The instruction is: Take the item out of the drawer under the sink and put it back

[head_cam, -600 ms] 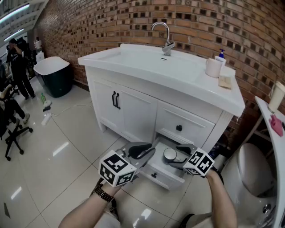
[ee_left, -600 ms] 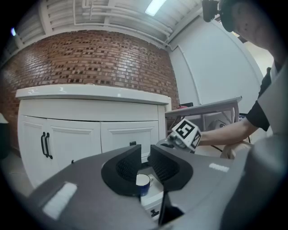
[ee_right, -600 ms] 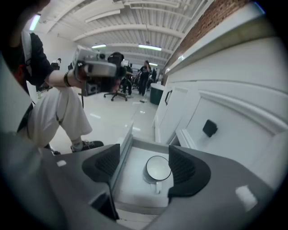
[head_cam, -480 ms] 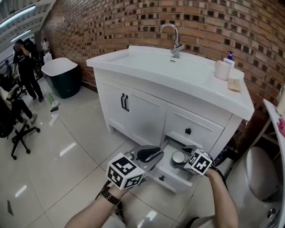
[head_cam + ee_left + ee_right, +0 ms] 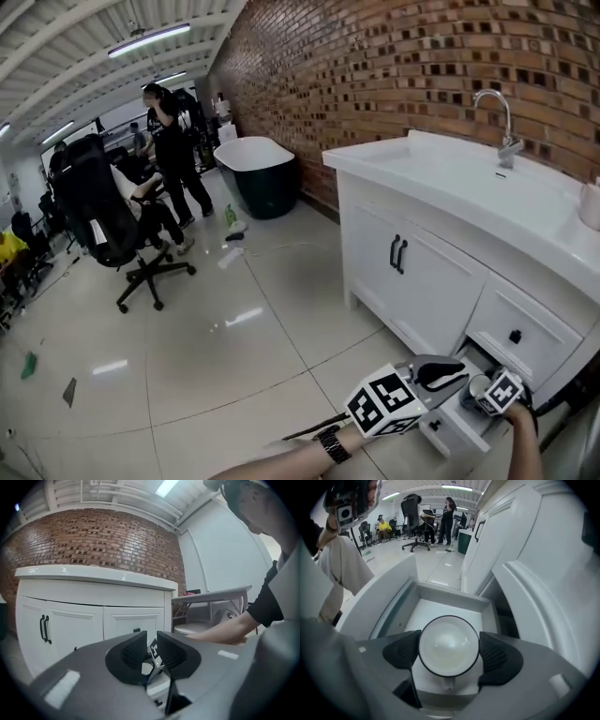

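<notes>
The white cup (image 5: 449, 645) with a dark rim sits between the pads of my right gripper (image 5: 449, 651), which press on its two sides. It hangs just above the open white drawer (image 5: 454, 596) at the foot of the sink cabinet (image 5: 422, 272). In the head view the cup (image 5: 479, 385) and the right gripper (image 5: 484, 387) show at the lower right, over the drawer (image 5: 441, 422). My left gripper (image 5: 439, 373) hovers beside them. In the left gripper view the left gripper (image 5: 151, 644) has a narrow gap between its jaws and holds nothing.
The sink top carries a faucet (image 5: 497, 117). A dark tub (image 5: 258, 173) stands by the brick wall. A person (image 5: 173, 141) and an office chair (image 5: 103, 220) are out on the tiled floor. A toilet (image 5: 197, 627) stands right of the cabinet.
The head view has swung left, so the cabinet and both grippers now sit at the lower right. The cup stays between the right gripper's jaws over the drawer.
</notes>
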A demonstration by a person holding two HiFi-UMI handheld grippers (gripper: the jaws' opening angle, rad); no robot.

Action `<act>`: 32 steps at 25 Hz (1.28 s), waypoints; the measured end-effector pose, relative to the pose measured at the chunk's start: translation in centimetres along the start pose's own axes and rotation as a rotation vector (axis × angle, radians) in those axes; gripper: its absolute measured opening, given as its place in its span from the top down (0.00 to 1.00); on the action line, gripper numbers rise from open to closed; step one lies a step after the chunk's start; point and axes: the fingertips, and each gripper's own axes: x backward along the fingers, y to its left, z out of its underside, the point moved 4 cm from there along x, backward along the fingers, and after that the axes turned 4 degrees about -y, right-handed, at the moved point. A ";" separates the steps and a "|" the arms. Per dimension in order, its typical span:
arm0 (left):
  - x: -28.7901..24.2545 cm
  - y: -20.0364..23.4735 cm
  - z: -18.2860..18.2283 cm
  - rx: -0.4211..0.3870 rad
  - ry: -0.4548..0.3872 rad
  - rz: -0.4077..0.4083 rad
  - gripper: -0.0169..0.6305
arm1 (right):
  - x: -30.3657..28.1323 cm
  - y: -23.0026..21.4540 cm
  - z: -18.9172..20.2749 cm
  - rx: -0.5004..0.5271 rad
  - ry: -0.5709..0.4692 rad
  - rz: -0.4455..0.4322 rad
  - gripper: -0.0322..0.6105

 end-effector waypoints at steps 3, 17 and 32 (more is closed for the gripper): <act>0.2 0.5 1.0 -0.007 0.012 0.006 0.85 | -1.4 -0.1 -0.9 0.059 -0.050 0.020 0.35; -0.4 -1.3 1.0 0.020 0.081 0.047 0.82 | 11.1 3.6 -2.5 -0.059 -0.348 0.105 0.35; -1.4 -0.2 1.8 0.256 0.027 -0.002 0.79 | 8.8 4.3 0.4 -0.105 -0.282 0.087 0.37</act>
